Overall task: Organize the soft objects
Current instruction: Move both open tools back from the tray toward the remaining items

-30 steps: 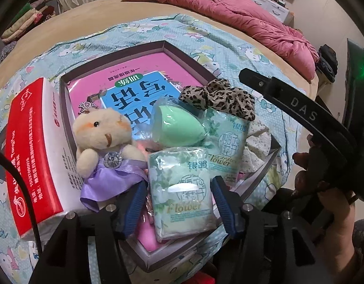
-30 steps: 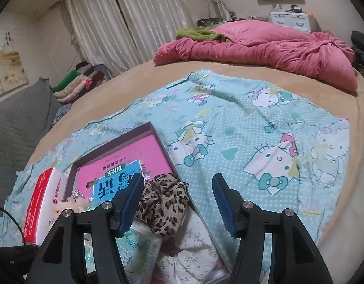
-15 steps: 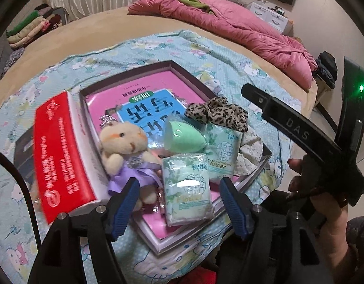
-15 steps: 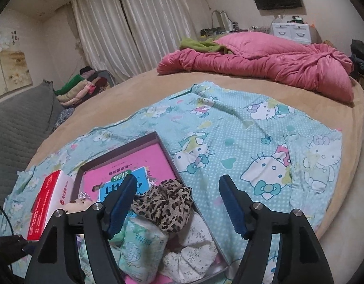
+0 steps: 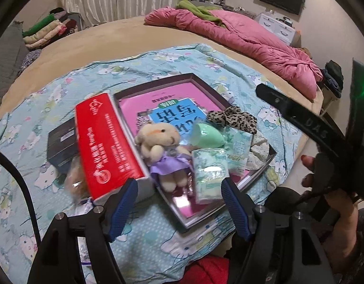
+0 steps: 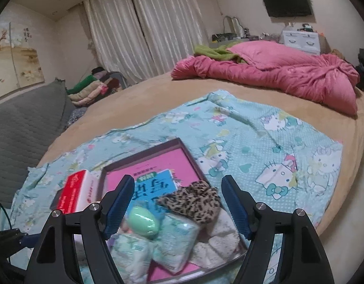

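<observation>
Left gripper (image 5: 177,203) jaws have just been opening, now apart and empty over the tissue pack (image 5: 209,174) lying in the box (image 5: 264,163). Right gripper (image 6: 175,204) likewise opening, empty above the leopard scrunchie (image 6: 193,201); best lifting straight clear, avoiding snagging.

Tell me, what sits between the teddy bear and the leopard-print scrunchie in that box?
A mint-green egg-shaped sponge lies between the teddy bear and the scrunchie, clearest in the left wrist view.

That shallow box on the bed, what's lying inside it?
The box holds a pink-and-blue book, a small teddy bear, a green sponge, tissue packs, a leopard scrunchie and a white cloth. Anything beneath that pile is covered.
</observation>
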Demonstrator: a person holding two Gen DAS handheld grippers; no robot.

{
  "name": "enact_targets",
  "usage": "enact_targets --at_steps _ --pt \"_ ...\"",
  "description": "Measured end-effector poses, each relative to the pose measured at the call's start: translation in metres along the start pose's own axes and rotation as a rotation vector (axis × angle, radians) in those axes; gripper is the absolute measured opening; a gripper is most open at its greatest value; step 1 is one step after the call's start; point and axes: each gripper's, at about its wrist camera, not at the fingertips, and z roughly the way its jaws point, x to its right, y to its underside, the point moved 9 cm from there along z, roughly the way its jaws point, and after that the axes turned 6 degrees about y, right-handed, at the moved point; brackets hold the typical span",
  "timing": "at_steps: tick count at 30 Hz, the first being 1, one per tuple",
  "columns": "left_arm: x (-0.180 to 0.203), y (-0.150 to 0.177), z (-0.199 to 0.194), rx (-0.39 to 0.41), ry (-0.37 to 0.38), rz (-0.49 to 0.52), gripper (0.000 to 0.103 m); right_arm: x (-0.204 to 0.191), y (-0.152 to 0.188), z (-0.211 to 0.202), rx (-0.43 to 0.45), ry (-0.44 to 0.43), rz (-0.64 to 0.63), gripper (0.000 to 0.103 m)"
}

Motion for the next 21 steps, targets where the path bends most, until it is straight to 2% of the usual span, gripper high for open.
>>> enact_targets --at_steps 5,21 --pt "-0.008 0.007 -0.012 0.007 -0.011 -0.016 0.076 -0.019 -0.002 -0.014 -0.011 -0.044 -0.002 0.079" --pt "-0.047 0.029 -0.04 0.03 -0.042 -0.083 0.078 -0.085 0.008 -0.042 -0.019 -0.115 -0.169 0.08"
